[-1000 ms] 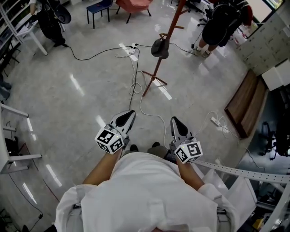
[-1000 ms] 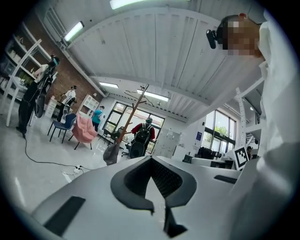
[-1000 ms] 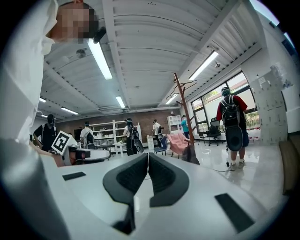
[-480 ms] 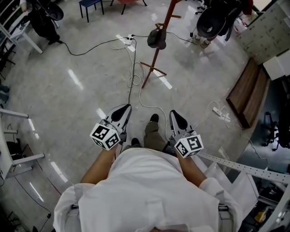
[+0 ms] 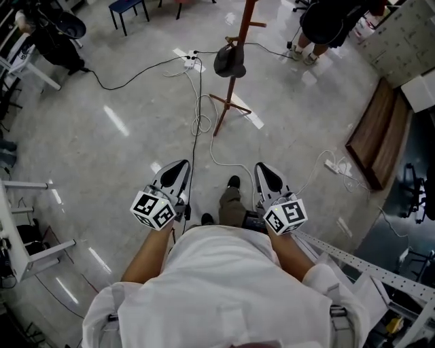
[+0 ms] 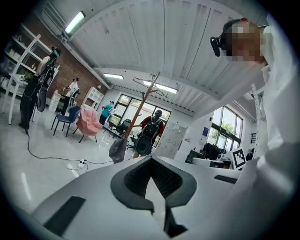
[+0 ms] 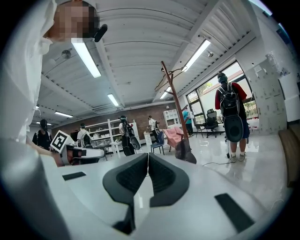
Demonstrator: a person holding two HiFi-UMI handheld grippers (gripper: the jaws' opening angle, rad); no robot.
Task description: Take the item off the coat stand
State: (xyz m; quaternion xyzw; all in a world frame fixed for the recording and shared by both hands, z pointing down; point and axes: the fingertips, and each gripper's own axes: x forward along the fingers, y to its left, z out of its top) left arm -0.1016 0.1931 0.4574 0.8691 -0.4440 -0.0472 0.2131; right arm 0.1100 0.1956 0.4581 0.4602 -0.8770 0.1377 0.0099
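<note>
Foot (image 5: 233,182) fwd now, nearer coat stand (image 5: 231,88)

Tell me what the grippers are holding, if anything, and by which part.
Nothing: left gripper and right gripper are shut, empty; the dark item hangs on the coat stand.

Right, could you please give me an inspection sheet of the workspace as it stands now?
Surface: glossy grey floor, with light reflections.
Job's things: coat stand upright, ahead of both grippers; dark item hangs on it, untouched.
Clutter: wooden panel lying on the floor at right.
Grippers: left gripper and right gripper both shut and empty.
Cables: black cable and white cable trail across the floor; power strip near the stand.
Surroundings: blue chair; person standing beyond the stand.
</note>
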